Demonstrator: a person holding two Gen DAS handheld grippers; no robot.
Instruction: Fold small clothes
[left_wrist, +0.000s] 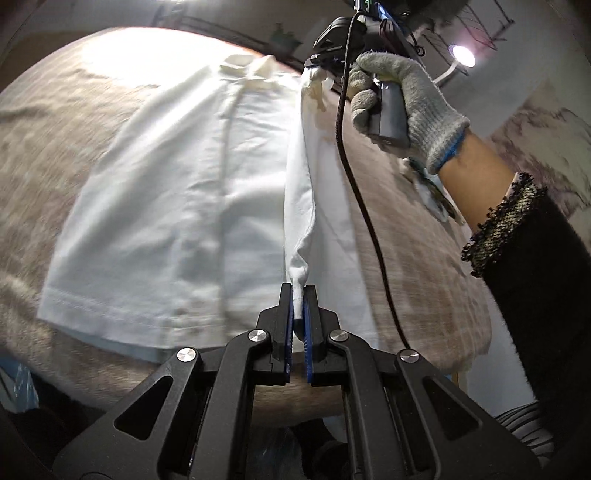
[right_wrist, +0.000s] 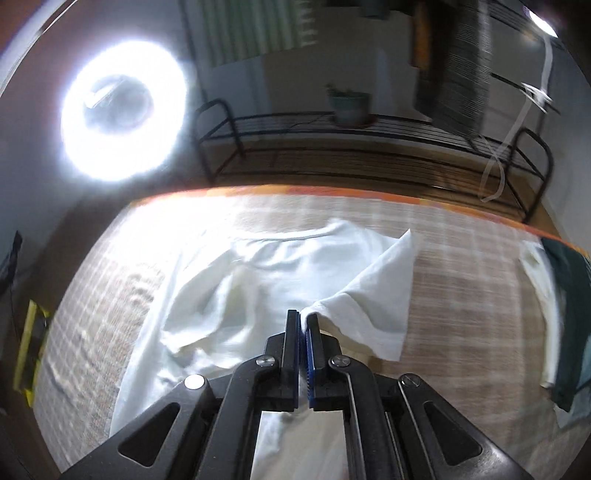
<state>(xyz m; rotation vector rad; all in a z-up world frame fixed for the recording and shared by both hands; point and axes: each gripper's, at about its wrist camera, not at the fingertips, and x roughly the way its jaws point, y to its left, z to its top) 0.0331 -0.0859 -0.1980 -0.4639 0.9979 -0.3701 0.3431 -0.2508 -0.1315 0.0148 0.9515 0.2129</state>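
Note:
A small white shirt (left_wrist: 177, 206) lies spread on a beige woven tablecloth (left_wrist: 74, 122). My left gripper (left_wrist: 298, 291) is shut on the shirt's near hem edge, and a taut fold of cloth runs from it up to the right gripper (left_wrist: 314, 68), which pinches the far end near the collar. A gloved hand (left_wrist: 402, 107) holds that gripper. In the right wrist view my right gripper (right_wrist: 305, 317) is shut on a lifted corner of the white shirt (right_wrist: 266, 280), and a sleeve flap (right_wrist: 380, 295) hangs to its right.
Folded dark green and white clothes (right_wrist: 561, 314) lie at the table's right edge. A small patterned cloth (left_wrist: 432, 188) rests by the forearm. Behind the table stand a black metal rack (right_wrist: 369, 147) with a potted plant (right_wrist: 349, 103) and a bright ring lamp (right_wrist: 122, 110).

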